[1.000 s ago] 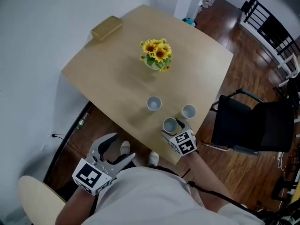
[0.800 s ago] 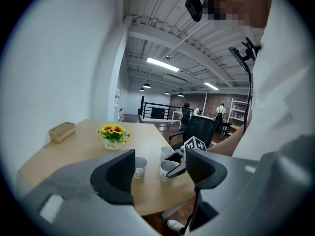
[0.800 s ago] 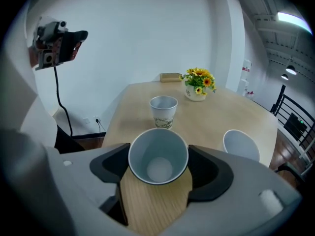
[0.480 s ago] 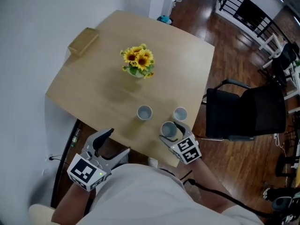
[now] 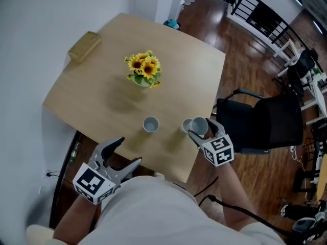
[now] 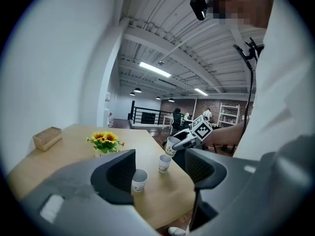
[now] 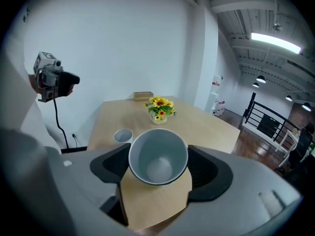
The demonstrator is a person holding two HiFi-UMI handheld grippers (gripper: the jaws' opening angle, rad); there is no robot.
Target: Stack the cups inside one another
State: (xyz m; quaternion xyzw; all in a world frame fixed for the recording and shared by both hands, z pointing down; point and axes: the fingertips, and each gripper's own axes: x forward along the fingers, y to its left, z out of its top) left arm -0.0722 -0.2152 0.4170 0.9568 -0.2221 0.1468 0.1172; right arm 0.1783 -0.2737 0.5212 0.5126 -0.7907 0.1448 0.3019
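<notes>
Right gripper (image 5: 201,131) is clamped on the held cup (image 7: 158,154), pads on its wall, mouth facing the gripper's camera.

Change: a second ago this cup stood on the table (image 5: 102,86) by the near-right corner. It is now lifted clear (grip looks secure, cup slightly tilted).

It hangs beside the second cup (image 5: 187,125) at the right edge, possibly partly over it; overlap in the head view hides the offset.

Third cup (image 5: 150,124) stands untouched along the near edge.

Left gripper (image 5: 129,151) is spread and empty, off the near edge.

Reading: pick done. Next comes centring over the second cup and lowering in.
</notes>
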